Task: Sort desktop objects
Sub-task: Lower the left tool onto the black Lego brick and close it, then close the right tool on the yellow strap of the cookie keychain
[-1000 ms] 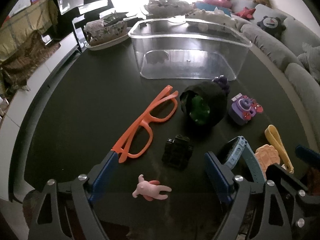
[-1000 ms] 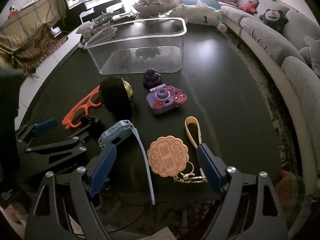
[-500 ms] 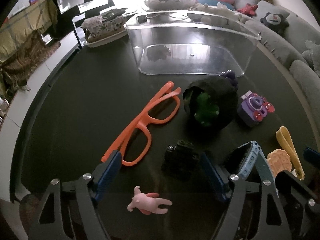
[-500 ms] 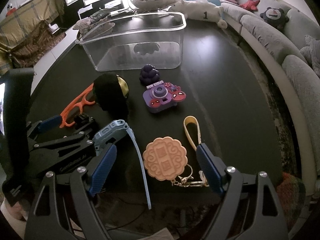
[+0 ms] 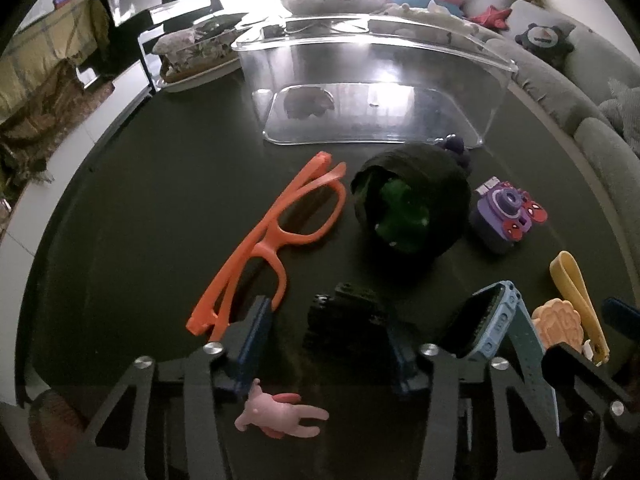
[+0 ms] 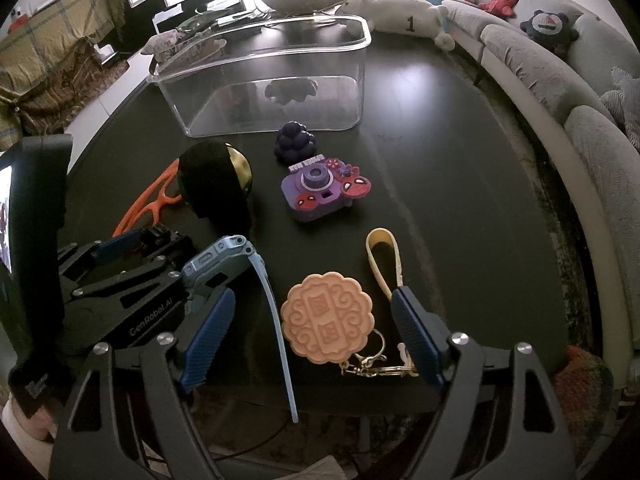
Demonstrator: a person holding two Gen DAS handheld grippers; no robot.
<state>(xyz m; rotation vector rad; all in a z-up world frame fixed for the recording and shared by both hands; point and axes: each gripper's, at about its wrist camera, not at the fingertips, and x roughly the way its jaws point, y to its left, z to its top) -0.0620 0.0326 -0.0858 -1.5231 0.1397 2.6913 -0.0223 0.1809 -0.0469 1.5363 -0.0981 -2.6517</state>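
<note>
On the dark round table lie orange glasses (image 5: 276,240), a small black toy (image 5: 344,320), a pink figurine (image 5: 280,414), a black pouch with green inside (image 5: 412,208), a purple toy camera (image 6: 322,190), a purple grape toy (image 6: 294,142), a blue watch (image 6: 224,264) and a cookie keychain (image 6: 328,322). My left gripper (image 5: 328,348) is open, its fingers on either side of the black toy. My right gripper (image 6: 312,332) is open around the cookie keychain. A clear plastic bin (image 5: 376,80) stands behind the objects.
A grey sofa (image 6: 560,92) with plush toys curves along the right. A patterned tray (image 5: 192,56) sits at the table's far left edge. A dark cabinet and a draped cloth (image 5: 44,64) stand to the left beyond the table.
My left gripper has moved forward over the pink figurine and its fingers have narrowed around the black toy. My right gripper has edged slightly forward over the cookie keychain.
</note>
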